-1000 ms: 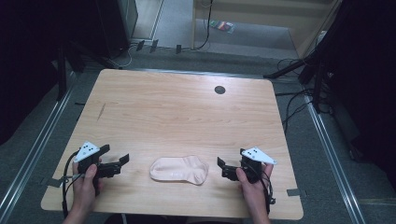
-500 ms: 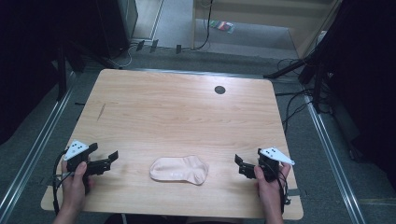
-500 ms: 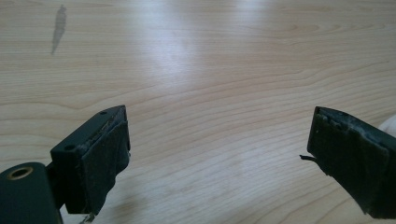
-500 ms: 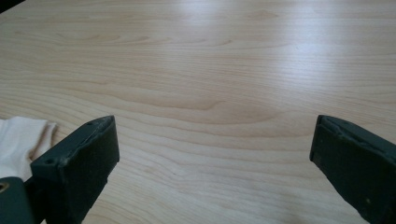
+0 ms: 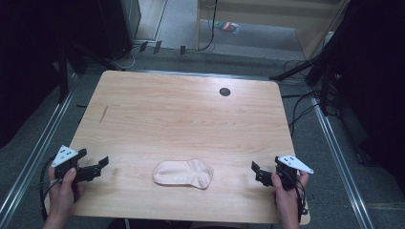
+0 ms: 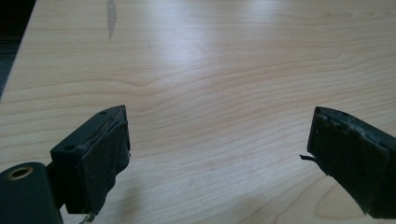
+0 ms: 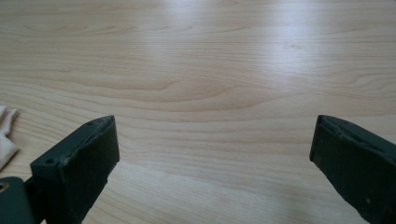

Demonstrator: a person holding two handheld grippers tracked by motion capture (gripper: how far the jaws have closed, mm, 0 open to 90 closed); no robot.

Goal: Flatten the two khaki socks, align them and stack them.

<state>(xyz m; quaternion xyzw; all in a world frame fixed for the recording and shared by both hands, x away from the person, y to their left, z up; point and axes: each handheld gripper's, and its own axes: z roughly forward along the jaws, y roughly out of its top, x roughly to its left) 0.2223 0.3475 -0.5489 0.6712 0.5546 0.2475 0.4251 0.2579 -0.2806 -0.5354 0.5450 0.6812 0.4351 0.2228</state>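
A pale pink sock (image 5: 184, 173) lies flat near the front edge of the wooden table (image 5: 181, 114), folded on itself. My left gripper (image 5: 98, 164) rests low at the table's front left, open, well left of the sock. At the front right my right gripper (image 5: 255, 171) is open too, a little right of the sock. In the left gripper view the jaws stand wide apart (image 6: 217, 154) over bare wood. The right gripper view has its jaws (image 7: 212, 158) wide apart as well, with the sock's edge (image 7: 5, 135) at the far left.
A small black round hole (image 5: 224, 91) sits in the table near its far edge. A dark streak (image 5: 103, 113) marks the wood at the left. Cables and stand legs (image 5: 305, 71) lie on the floor beyond the right corner. Metal rails (image 5: 33, 157) run along both sides.
Both hands have pulled outward and toward the front edge, away from the sock. The sock has not moved.
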